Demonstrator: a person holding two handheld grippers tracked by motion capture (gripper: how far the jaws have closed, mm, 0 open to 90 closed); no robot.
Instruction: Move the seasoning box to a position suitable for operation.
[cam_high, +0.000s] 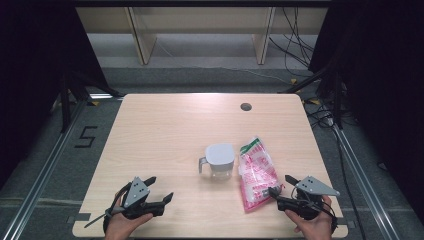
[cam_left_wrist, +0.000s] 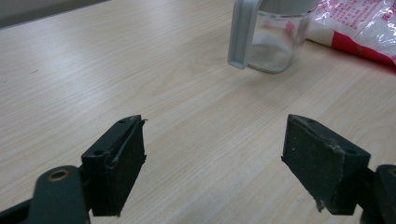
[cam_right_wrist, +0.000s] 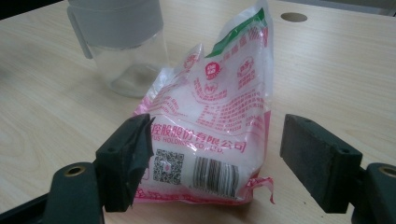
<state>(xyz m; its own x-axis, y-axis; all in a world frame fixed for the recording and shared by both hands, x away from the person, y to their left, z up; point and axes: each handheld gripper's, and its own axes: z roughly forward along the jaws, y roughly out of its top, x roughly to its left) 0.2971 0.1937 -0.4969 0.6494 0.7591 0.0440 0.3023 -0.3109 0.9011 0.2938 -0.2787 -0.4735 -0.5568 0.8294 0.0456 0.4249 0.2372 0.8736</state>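
Bag (cam_right_wrist: 212, 126) flat, just ahead of open right claw (cam_right_wrist: 217, 163)

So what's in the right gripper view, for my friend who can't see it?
A pink-and-white plastic bag of white grains lies on the wooden table, its barcode end sitting between the right tool's two open black jaws. Behind it stands a clear jar with a grey lid.

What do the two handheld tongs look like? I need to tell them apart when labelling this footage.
Both are black, with two flat, block-shaped rubbery pads whose edges look frayed, on arms with brass-coloured eyelets. Each carries a grey three-cornered plate on top: the left tongs and the right tongs. A thin dark cable trails from the left one. The hands are bare, no sleeves in view.
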